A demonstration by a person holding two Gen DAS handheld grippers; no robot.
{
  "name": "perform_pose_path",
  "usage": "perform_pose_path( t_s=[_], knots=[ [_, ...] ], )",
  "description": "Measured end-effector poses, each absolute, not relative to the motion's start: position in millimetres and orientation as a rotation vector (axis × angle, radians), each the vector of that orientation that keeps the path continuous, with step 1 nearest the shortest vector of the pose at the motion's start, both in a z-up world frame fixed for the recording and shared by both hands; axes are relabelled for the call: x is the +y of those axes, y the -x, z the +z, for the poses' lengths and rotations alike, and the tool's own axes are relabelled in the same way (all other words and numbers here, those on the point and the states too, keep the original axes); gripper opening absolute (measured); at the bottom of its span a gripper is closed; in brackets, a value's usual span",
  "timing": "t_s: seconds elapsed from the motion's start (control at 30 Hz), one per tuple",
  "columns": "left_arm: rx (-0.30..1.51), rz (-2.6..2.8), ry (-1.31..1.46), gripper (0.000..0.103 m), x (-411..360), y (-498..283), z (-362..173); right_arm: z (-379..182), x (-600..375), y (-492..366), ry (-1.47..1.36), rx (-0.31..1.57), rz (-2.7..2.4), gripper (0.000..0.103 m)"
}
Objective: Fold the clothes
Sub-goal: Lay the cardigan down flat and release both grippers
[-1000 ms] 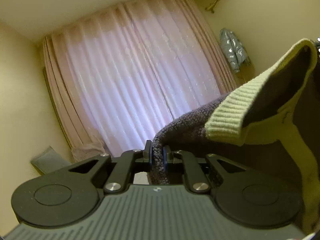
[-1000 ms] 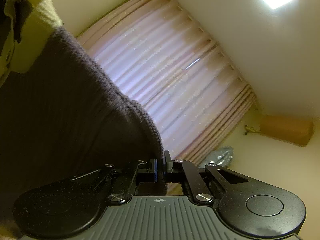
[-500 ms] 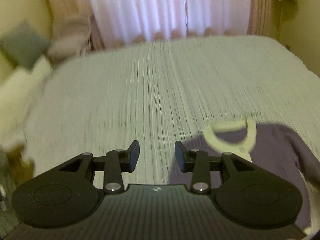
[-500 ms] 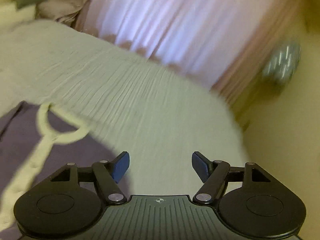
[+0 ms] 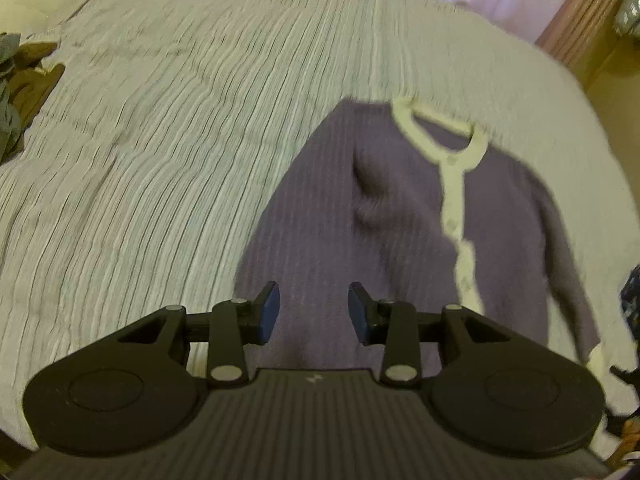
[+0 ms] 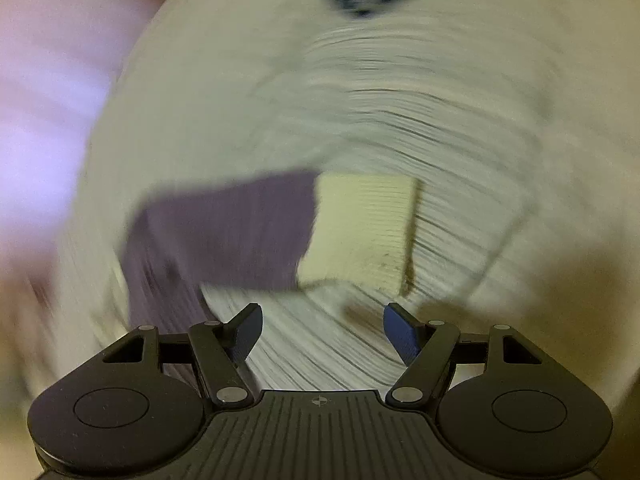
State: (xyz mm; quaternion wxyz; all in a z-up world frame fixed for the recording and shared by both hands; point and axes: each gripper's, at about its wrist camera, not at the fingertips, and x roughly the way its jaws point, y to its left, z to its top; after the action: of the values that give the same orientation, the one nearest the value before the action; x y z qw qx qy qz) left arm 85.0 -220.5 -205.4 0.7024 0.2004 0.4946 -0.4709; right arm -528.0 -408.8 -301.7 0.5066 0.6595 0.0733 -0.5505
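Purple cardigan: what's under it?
The purple cardigan lies on the ribbed pale bedspread, visible all around it. Whatever is directly beneath the knit is covered.

A bed (image 5: pixel 168 128) with a pale ribbed cover fills the left wrist view. A purple cardigan (image 5: pixel 360 216) with cream trim lies flat on it, neckline toward the far edge, and dark clothes (image 5: pixel 16 80) sit at the bed's left edge. The blurred right wrist view shows a purple sleeve (image 6: pixel 224 232) with a cream cuff (image 6: pixel 360 228) on the cover.

Knitted cardigan (image 5: pixel 328 208), ribbed cloth bedspread (image 5: pixel 160 140).
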Motion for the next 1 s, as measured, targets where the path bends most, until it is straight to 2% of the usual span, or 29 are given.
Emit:
perform_pose_path(
  t_s=[0.1, 0.23, 0.27, 0.3, 0.37, 0.47, 0.5, 0.7, 0.73, 0.77, 0.8, 0.83, 1.0],
  knots=[
    [1.091, -1.058, -0.383, 0.033, -229.4, -87.0, -192.6, -327.8, -400.8, 550.1, -1.784, -0.134, -1.336, 0.071],
    [1.081, -1.042, -0.350, 0.033, -229.4, -88.2, -181.9, -367.3, -403.6, 556.3, -1.964, -0.363, -1.357, 0.068],
    [1.080, -1.031, -0.349, 0.033, -227.7, -88.5, -179.9, -371.9, -407.5, 557.1, -1.976, -0.396, -1.377, 0.029],
    [1.079, -1.021, -0.346, 0.033, -224.4, -89.1, -180.3, -376.4, -411.5, 557.9, -1.988, -0.429, -1.398, 0.008],
    [1.078, -1.001, -0.340, 0.033, -217.8, -90.4, -181.0, -360.6, -437.9, 562.0, -1.875, -0.308, -1.430, 0.008],
    [1.076, -0.971, -0.330, 0.033, -207.9, -92.2, -182.1, -303.5, -486.3, 569.4, -1.497, -0.126, -1.440, 0.008],
    [1.076, -0.961, -0.327, 0.033, -204.6, -92.9, -182.4, -282.7, -500.2, 574.2, -1.382, -0.099, -1.451, 0.008],
    [1.117, -0.913, -0.306, 0.033, -183.6, -96.1, -197.5, -257.1, -559.0, 592.9, -1.319, 0.060, -1.571, 0.008],
    [1.131, -0.906, -0.307, 0.033, -180.9, -95.7, -202.4, -252.9, -568.8, 596.1, -1.308, 0.087, -1.590, 0.019],
    [1.145, -0.899, -0.309, 0.033, -178.2, -95.2, -207.2, -248.7, -578.6, 599.2, -1.296, 0.114, -1.610, 0.046],
    [1.155, -0.896, -0.314, 0.034, -175.7, -93.8, -212.3, -244.5, -588.4, 602.3, -1.285, 0.140, -1.628, 0.061],
    [1.166, -0.892, -0.319, 0.035, -173.2, -92.4, -217.4, -240.3, -598.2, 605.4, -1.273, 0.167, -1.647, 0.070],
    [1.230, -0.924, -0.399, 0.039, -170.0, -71.7, -252.1, -249.7, -553.5, 596.4, -1.389, 0.156, -1.622, 0.070]
  ],
)
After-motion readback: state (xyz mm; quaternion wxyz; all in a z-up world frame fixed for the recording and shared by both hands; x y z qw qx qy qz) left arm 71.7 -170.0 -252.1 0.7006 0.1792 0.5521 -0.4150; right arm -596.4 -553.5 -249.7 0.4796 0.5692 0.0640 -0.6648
